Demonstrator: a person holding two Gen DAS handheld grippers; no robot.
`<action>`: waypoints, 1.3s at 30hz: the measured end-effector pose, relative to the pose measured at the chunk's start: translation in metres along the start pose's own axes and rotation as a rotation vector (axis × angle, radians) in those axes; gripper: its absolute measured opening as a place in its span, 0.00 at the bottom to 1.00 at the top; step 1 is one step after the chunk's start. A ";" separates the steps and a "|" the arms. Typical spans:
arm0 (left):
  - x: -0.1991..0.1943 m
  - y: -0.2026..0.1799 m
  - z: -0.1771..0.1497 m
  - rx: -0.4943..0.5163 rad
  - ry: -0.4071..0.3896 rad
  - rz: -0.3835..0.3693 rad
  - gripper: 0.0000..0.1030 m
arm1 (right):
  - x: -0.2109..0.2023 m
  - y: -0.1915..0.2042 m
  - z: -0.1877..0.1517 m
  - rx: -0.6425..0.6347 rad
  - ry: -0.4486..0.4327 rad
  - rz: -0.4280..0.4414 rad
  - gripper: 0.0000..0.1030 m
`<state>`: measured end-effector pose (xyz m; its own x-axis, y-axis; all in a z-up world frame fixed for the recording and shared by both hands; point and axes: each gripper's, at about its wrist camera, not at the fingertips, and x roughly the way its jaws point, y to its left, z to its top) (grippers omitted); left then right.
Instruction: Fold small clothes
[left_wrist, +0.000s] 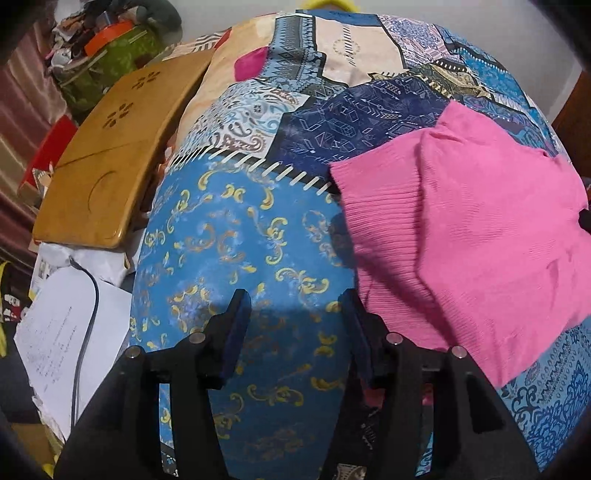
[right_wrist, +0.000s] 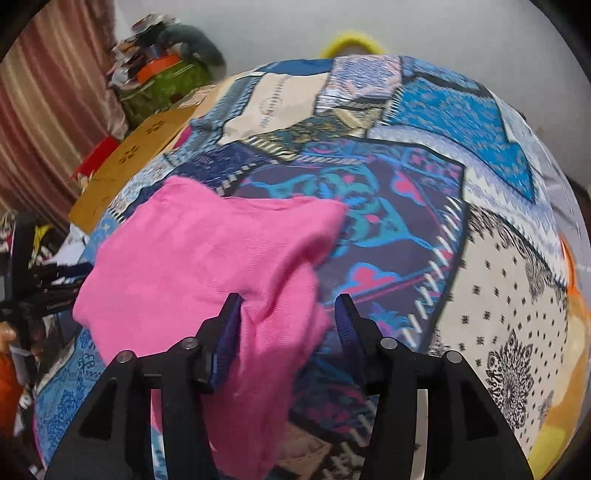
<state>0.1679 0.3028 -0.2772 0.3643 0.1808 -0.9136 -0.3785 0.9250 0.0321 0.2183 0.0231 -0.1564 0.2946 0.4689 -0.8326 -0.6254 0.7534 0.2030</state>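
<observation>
Pink ribbed-knit garment (left_wrist: 480, 236), partly folded, lies on a bed under a blue patchwork-print bedspread (left_wrist: 243, 251); the ribbed hem band faces left in the left wrist view, with a doubled layer over its right part.

Left gripper (left_wrist: 295, 328): jaws parted, nothing between them, only bedspread beneath. The garment lies just right of it; the right-hand finger stands beside the hem edge, and whether it touches cannot be told.

Right gripper (right_wrist: 288, 325): jaws parted, a raised fold of the pink knit sits between them. The left pad (right_wrist: 231, 332) is against or just beside the cloth, the right one stands clear. Judged released, not clamping.

Key relation: the garment's long axis appears to run left to right across the bed, between the two grippers. The right gripper is directly over the cloth and is the nearer; the left one is off its left edge and would need to shift right to pick up the hem.

Judgement: a fold seems just laid down; the next move likely calls for both grippers to take one edge again.

Writing: a white sheet of paper (left_wrist: 62, 332) at the bed's left carries print, too small to read. No brands or labels legible on the garment.
</observation>
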 end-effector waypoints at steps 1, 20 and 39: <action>0.000 0.000 0.000 0.001 0.000 0.002 0.49 | -0.002 -0.004 0.001 0.007 -0.011 -0.016 0.45; -0.174 -0.037 0.016 0.008 -0.360 -0.101 0.49 | -0.162 0.039 -0.003 -0.033 -0.357 -0.006 0.45; -0.380 -0.095 -0.076 0.083 -0.939 -0.180 0.65 | -0.294 0.128 -0.060 -0.127 -0.731 0.073 0.52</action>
<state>0.0008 0.1205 0.0361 0.9579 0.1945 -0.2110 -0.2022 0.9792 -0.0155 0.0078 -0.0461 0.0834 0.6273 0.7359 -0.2551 -0.7271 0.6707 0.1468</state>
